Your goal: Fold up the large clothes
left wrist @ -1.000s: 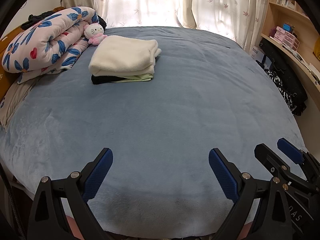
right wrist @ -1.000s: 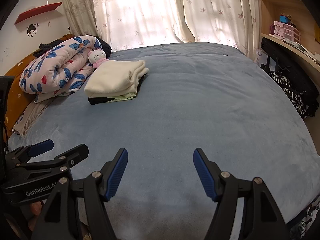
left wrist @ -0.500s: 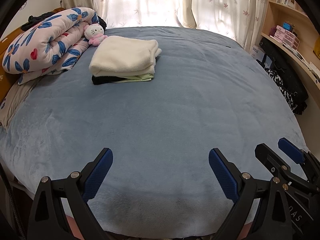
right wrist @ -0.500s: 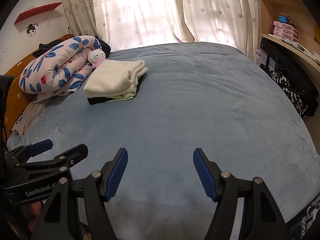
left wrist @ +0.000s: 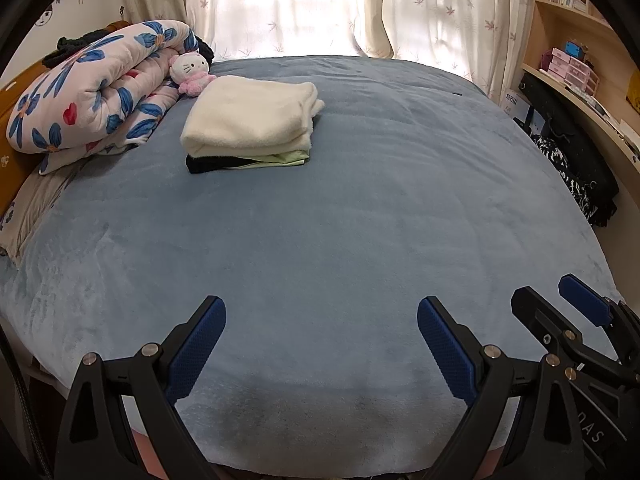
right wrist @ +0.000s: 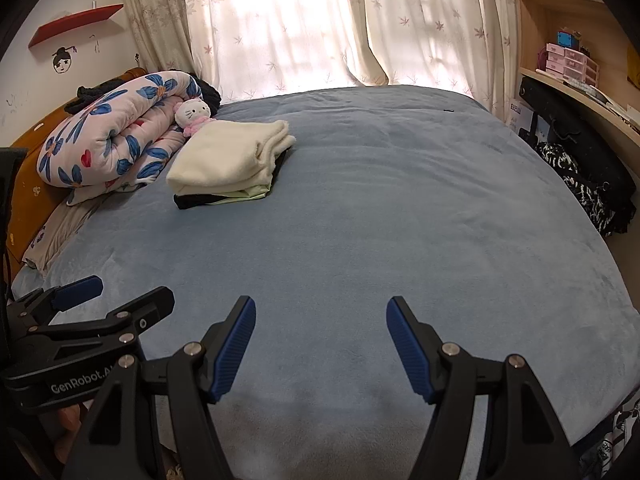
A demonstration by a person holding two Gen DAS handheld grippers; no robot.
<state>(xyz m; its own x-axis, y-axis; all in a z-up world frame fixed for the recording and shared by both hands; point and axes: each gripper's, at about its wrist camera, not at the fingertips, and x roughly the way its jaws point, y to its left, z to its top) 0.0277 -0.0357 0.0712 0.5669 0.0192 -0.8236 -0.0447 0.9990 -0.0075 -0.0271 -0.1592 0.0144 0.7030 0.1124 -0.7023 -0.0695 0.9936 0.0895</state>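
while the left gripper (left wrist: pixel 320 344) hangs over the near edge of the bed (left wrist: pixel 360 220), its blue-padded fingers stand wide apart with nothing between them but the blue blanket below. the right gripper (right wrist: pixel 320 344) sits just beside it at the same near edge, its fingers spread a good way apart too and gripping nothing; each one shows at the border of the other's view. out from there the bed is a broad stretch of blue fleece. toward the far left part of the bed lies a stack of folded clothes (left wrist: pixel 250 124): a thick cream piece on top, a pale green one under it, and a black one at the bottom. touching the far left corner of that stack is a small white plush cat (left wrist: pixel 191 72) in pink. along the left side of the bed lies a rolled flowered quilt (left wrist: pixel 96 88). beyond the far edge of the bed hang pale curtains (left wrist: pixel 320 4), and off the right side of the bed stands a wooden shelf (left wrist: pixel 580 80) with dark clothing heaped below it.
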